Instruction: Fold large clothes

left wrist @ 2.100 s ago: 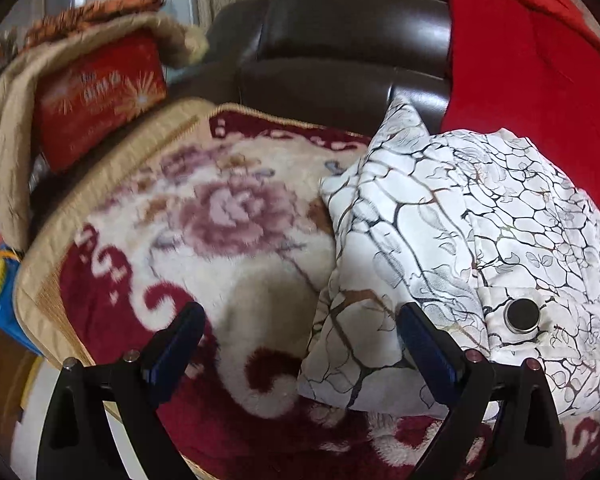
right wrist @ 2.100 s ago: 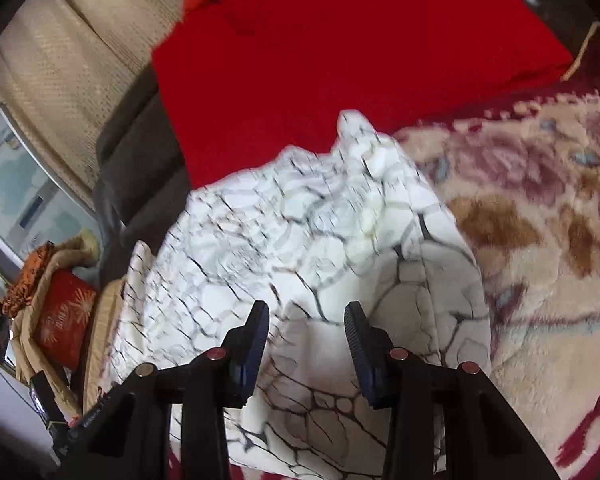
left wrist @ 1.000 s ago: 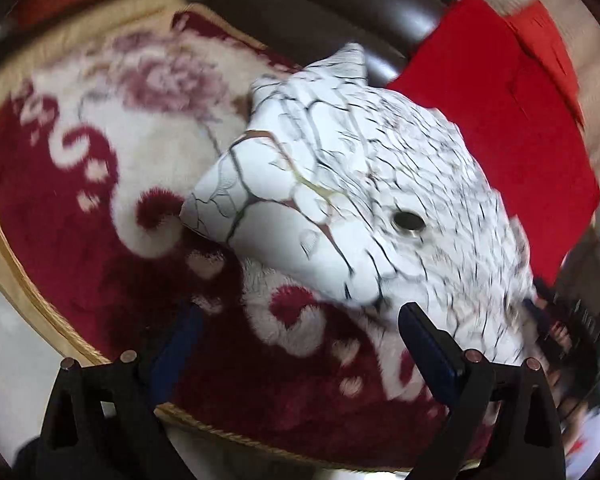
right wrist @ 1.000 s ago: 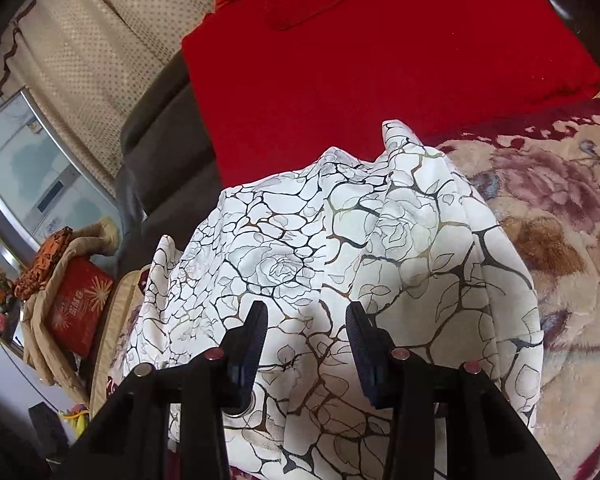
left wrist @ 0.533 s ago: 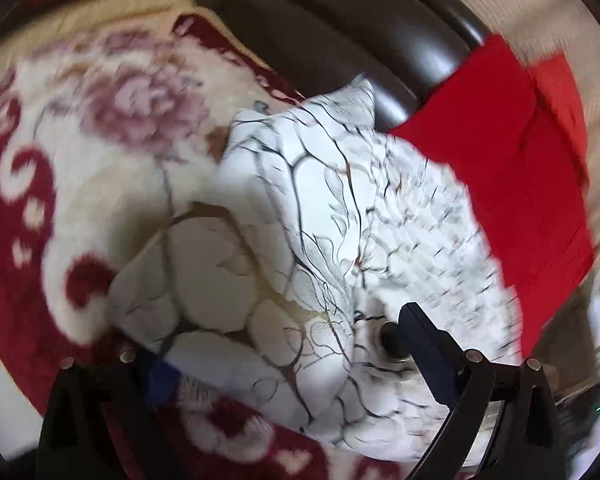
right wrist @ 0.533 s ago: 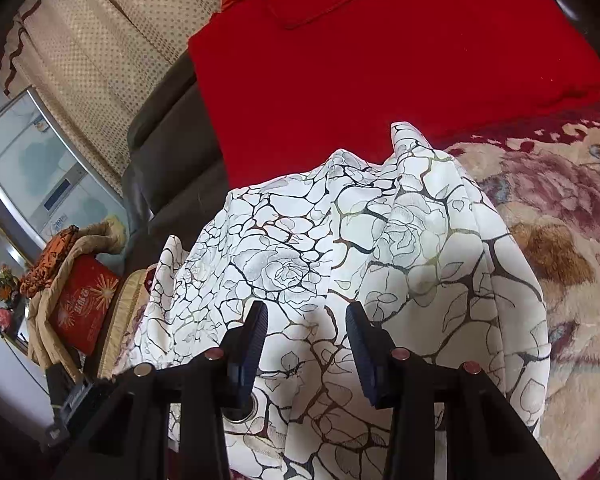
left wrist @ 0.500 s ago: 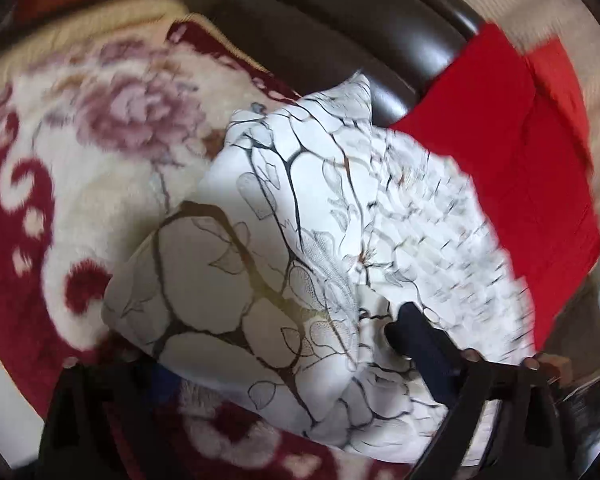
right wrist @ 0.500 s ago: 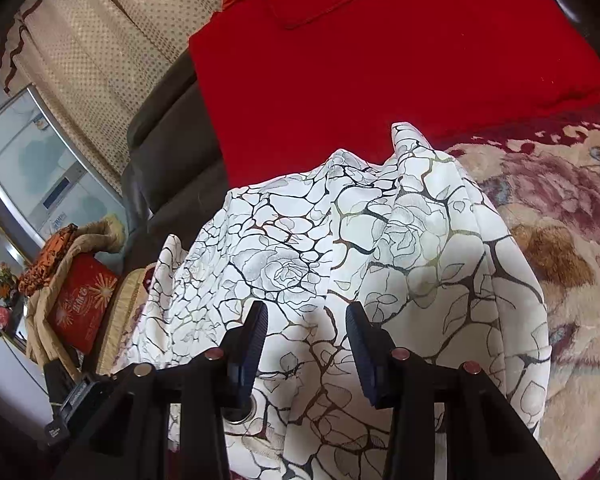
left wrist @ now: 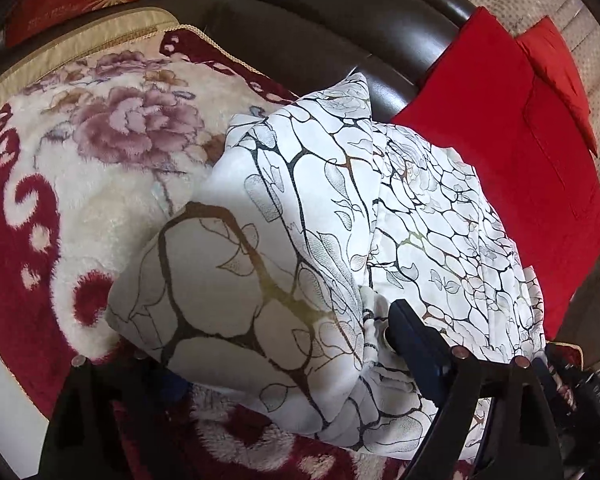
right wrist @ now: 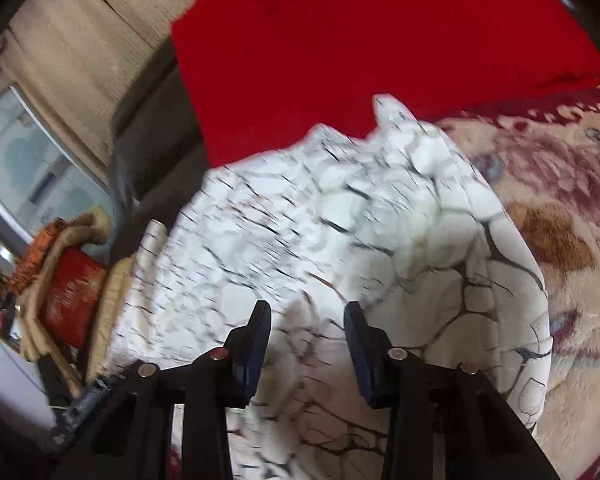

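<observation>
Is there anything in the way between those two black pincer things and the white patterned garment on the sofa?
Nothing visible is. The white garment already bulges between the fingers of the left tool, one finger half tucked under it. The right tool sits directly over the same cloth, with only fabric between its fingers.

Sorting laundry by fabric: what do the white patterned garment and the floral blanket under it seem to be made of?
White patterned garment: probably thin, smooth woven cloth, matte, with soft creases and a printed crackle pattern. Floral blanket: likely plush synthetic fleece, judging by its fuzzy pile.
</observation>
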`<action>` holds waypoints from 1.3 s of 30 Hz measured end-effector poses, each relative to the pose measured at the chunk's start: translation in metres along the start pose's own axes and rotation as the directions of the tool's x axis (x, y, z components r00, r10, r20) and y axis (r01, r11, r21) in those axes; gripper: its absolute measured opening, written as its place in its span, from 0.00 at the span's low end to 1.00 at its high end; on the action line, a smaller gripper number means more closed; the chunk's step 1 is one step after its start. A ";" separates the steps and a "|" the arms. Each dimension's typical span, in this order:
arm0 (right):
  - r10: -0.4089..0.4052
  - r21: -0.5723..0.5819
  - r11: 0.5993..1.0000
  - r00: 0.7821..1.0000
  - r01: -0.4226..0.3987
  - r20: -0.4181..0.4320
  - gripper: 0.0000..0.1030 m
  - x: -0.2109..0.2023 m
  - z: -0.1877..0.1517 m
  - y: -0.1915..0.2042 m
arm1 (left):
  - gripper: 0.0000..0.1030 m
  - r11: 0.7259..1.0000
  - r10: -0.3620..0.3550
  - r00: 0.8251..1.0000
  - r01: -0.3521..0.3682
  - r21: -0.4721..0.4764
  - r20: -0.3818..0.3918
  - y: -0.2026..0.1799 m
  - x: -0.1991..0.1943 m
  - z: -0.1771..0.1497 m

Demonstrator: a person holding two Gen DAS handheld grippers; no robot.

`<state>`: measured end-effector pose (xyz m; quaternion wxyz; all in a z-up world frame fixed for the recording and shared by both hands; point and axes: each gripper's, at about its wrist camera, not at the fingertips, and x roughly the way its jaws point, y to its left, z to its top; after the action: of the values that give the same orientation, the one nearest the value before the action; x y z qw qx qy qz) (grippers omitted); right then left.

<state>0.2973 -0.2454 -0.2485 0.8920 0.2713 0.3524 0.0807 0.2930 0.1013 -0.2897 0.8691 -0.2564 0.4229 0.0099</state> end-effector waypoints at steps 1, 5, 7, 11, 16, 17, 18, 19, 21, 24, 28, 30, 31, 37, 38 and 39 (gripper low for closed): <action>0.003 -0.016 1.000 1.000 -0.003 0.010 0.41 -0.001 0.004 0.006 | 0.87 1.000 0.002 1.000 -0.002 0.001 -0.001 -0.001 0.000 0.000; 0.002 -0.077 0.997 1.000 -0.004 -0.015 0.41 0.017 0.024 0.032 | 0.87 1.000 0.004 1.000 -0.004 0.009 -0.002 -0.003 -0.001 0.001; -0.002 -0.102 0.995 0.998 -0.005 -0.066 0.41 0.040 0.041 0.048 | 0.87 1.000 -0.007 1.000 0.007 0.009 0.001 -0.003 -0.001 0.002; -0.043 -0.122 0.992 0.987 0.024 -0.155 0.41 0.096 0.065 0.074 | 0.87 0.999 -0.030 0.999 0.029 0.035 0.014 -0.004 -0.003 0.004; -0.165 -0.053 0.986 0.922 0.156 -0.351 0.43 0.174 0.059 0.055 | 0.87 0.995 -0.017 0.999 0.013 0.097 0.036 -0.011 -0.004 0.005; -0.162 -0.043 0.987 0.927 0.156 -0.339 0.43 0.173 0.061 0.055 | 0.87 0.994 -0.012 0.999 0.007 0.107 0.040 -0.013 -0.005 0.005; -0.162 -0.046 0.987 0.928 0.155 -0.337 0.43 0.171 0.062 0.057 | 0.87 0.994 -0.006 0.999 0.002 0.113 0.042 -0.014 -0.005 0.005; -0.157 -0.060 0.988 0.933 0.146 -0.324 0.42 0.163 0.062 0.062 | 0.87 0.993 -0.001 0.999 -0.004 0.117 0.042 -0.015 -0.005 0.005; -0.135 -0.067 0.990 0.942 0.120 -0.308 0.43 0.149 0.061 0.065 | 0.87 0.993 0.005 0.999 -0.010 0.122 0.044 -0.015 -0.006 0.005; -0.106 -0.073 0.993 0.963 0.090 -0.247 0.43 0.114 0.058 0.066 | 0.87 0.991 0.005 0.999 -0.012 0.133 0.053 -0.017 -0.008 0.004; -0.125 -0.096 0.989 0.980 0.110 -0.158 0.43 0.064 0.050 0.059 | 0.87 0.988 0.013 0.998 -0.022 0.150 0.060 -0.019 -0.010 0.003; -0.134 -0.098 0.988 0.980 0.120 -0.146 0.43 0.056 0.050 0.053 | 0.87 0.987 0.017 0.998 -0.027 0.156 0.064 -0.020 -0.011 0.002; -0.152 -0.105 0.985 0.978 0.138 -0.140 0.43 0.052 0.047 0.050 | 0.87 0.987 0.020 0.998 -0.030 0.158 0.066 -0.020 -0.011 0.002; -0.219 -0.070 0.976 0.948 0.208 -0.233 0.43 0.074 0.032 0.008 | 0.87 0.983 0.037 0.996 -0.050 0.174 0.082 -0.024 -0.011 0.000; -0.218 -0.066 0.976 0.946 0.208 -0.241 0.43 0.078 0.028 0.004 | 0.87 0.982 0.040 0.996 -0.055 0.179 0.085 -0.025 -0.011 -0.001; -0.227 -0.081 0.974 0.946 0.214 -0.230 0.43 0.079 0.027 0.006 | 0.87 0.981 0.045 0.995 -0.060 0.182 0.086 -0.026 -0.011 -0.001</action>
<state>0.3743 -0.2259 -0.2750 0.8539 0.1941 0.4824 0.0220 0.2909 0.0805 -0.2710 0.9050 -0.1631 0.3929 0.0039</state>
